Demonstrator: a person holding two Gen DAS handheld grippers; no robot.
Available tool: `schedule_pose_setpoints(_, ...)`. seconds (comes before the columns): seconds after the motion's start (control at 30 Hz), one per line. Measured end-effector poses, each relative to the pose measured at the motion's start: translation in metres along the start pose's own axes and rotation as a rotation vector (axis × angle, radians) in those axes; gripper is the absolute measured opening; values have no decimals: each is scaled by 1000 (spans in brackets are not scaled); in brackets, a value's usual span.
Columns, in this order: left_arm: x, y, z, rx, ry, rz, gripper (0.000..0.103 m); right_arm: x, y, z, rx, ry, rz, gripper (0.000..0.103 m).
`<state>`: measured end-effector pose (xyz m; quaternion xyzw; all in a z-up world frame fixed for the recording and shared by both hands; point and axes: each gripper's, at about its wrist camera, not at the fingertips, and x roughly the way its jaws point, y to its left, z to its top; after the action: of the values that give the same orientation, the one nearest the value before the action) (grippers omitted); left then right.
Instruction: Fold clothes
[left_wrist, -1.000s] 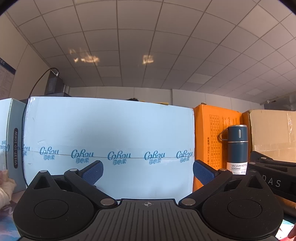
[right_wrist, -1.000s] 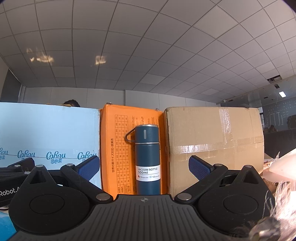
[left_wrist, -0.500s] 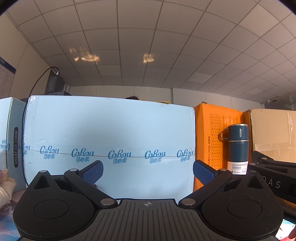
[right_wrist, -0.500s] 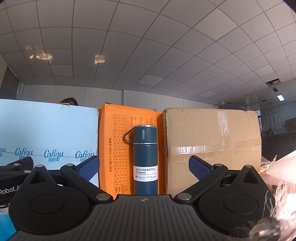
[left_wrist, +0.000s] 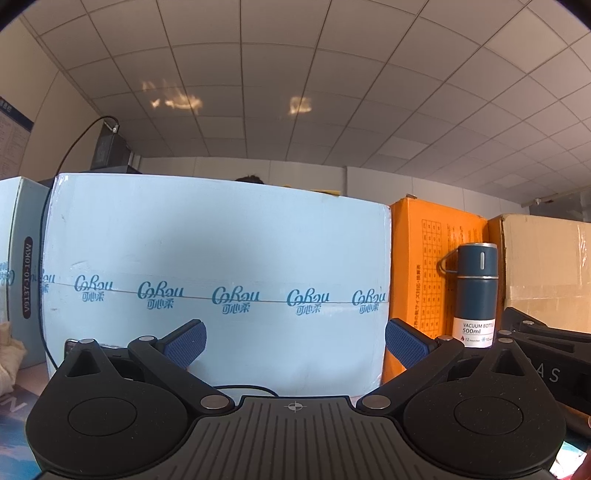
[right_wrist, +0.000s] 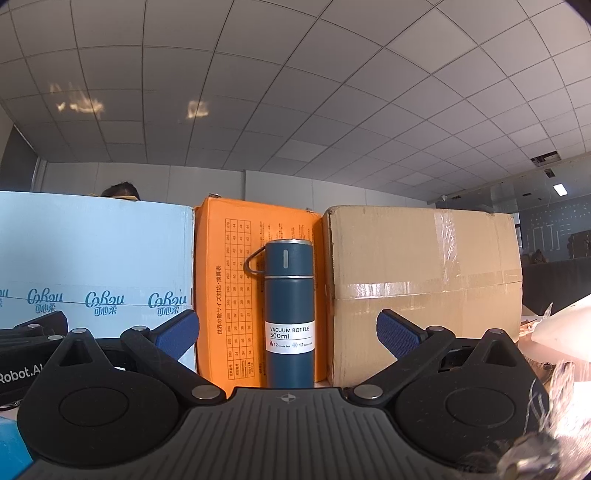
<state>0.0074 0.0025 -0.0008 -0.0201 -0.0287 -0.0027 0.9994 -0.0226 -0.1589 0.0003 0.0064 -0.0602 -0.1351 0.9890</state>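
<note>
A pale blue carton (left_wrist: 218, 273) fills the far left, closed, its contents hidden. Right of it stand an orange box (right_wrist: 236, 291) and a taped brown carton (right_wrist: 421, 288), also shut. A dark blue vacuum bottle (right_wrist: 289, 314) stands upright just before the orange box. Both the left hand-held gripper (left_wrist: 294, 341) and the right hand-held gripper (right_wrist: 288, 332) gape wide, holding nothing. No clothes show.

A pale blue carton (left_wrist: 218, 266) is printed with teal logos. An orange box (right_wrist: 236, 291) is marked with a black grid. A navy vacuum bottle (right_wrist: 290, 314) is banded by a white label beside a brown cardboard box (right_wrist: 424, 288).
</note>
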Motion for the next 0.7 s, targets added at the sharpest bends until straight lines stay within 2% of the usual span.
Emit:
schedule_pose_setpoints(0.27, 4, -2, 0, -6, -16, 21, 103, 7, -1, -1, -3, 40, 0, 103)
schedule_pose_setpoints(0.4, 4, -4, 0, -4, -37, 19, 103, 8, -2, 0, -38, 23, -8, 103)
schedule_pose_setpoints(0.7, 7, -2, 0, -14, -23, 18, 103, 11, 2, 0, -64, 45, 8, 103)
